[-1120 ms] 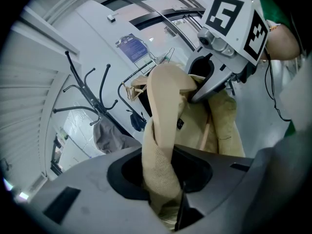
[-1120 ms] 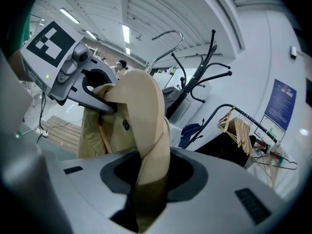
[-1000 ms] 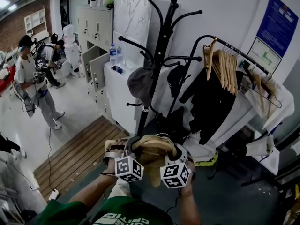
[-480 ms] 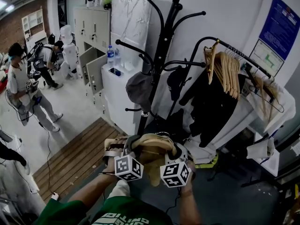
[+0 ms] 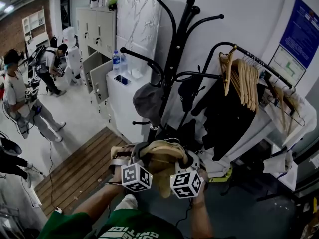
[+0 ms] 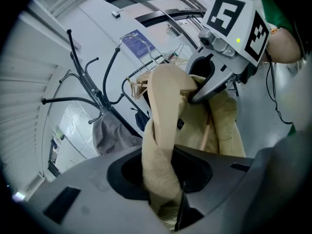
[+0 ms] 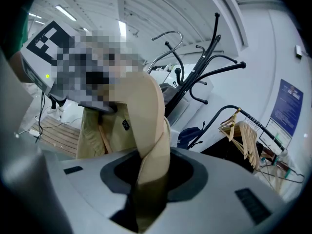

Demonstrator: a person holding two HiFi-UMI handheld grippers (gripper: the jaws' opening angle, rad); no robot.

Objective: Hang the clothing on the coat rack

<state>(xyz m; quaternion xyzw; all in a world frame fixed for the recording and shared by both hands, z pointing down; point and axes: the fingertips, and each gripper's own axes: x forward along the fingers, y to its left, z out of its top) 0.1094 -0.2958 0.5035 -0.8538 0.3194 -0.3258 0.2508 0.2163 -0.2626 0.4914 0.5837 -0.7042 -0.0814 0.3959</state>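
Note:
A beige garment [image 5: 160,159] is stretched between my two grippers, low in the head view, just in front of the black coat rack [image 5: 175,54]. My left gripper [image 5: 135,159] is shut on one bunched end of the garment [image 6: 163,145]. My right gripper [image 5: 185,164] is shut on the other end [image 7: 148,140]. The cloth arches up between them and hangs down behind. The rack's curved arms rise above and beyond the garment. A grey cap [image 5: 148,99] and a dark cap [image 5: 188,88] hang on its lower arms.
A rail with wooden hangers [image 5: 243,78] and a black coat [image 5: 227,116] stands to the right. A white cabinet [image 5: 127,98] with a bottle [image 5: 116,62] is behind the rack. People [image 5: 20,101] stand at the left by a wooden floor panel [image 5: 82,166].
The view has shifted slightly, so the rack sits a bit higher and to the right. The person at the left has stepped further left. Both grippers keep the garment in the same place.

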